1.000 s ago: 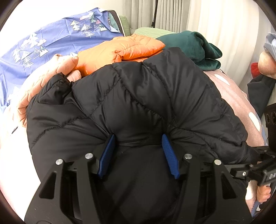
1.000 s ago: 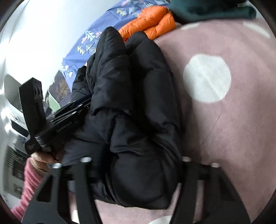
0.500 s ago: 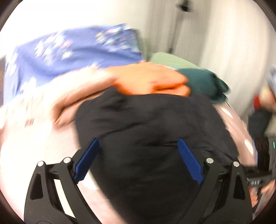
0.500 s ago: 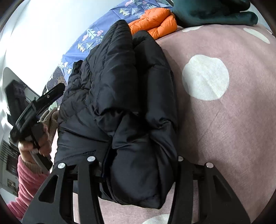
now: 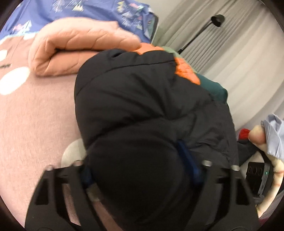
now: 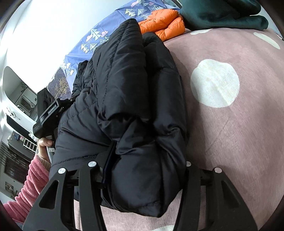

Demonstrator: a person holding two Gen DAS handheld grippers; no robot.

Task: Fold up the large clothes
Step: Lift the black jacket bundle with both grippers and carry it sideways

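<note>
- The pink bedspread with white dots covers the bed and carries everything else.
- The black puffer jacket lies bunched lengthwise on the bedspread, folded over on itself into thick, rounded rolls. Its quilted fabric is glossy, with stitched seams running across the panels and deep creases where the layers meet. In the left wrist view the black puffer jacket fills the middle of the picture and is blurred.
- A blue patterned sheet with white tree shapes lies beyond the jacket.
- A peach quilted garment sits folded just beyond the jacket's far end.
- A dark green garment lies at the far edge of the bed, touching an orange puffer jacket beside it.
- The right tool is clamped around the near end of the jacket, with a thick roll of fabric filling the space between its fingers.
- The left tool grips another bundle of the same jacket; one blue pad presses into the fabric, the other is mostly hidden.
</note>
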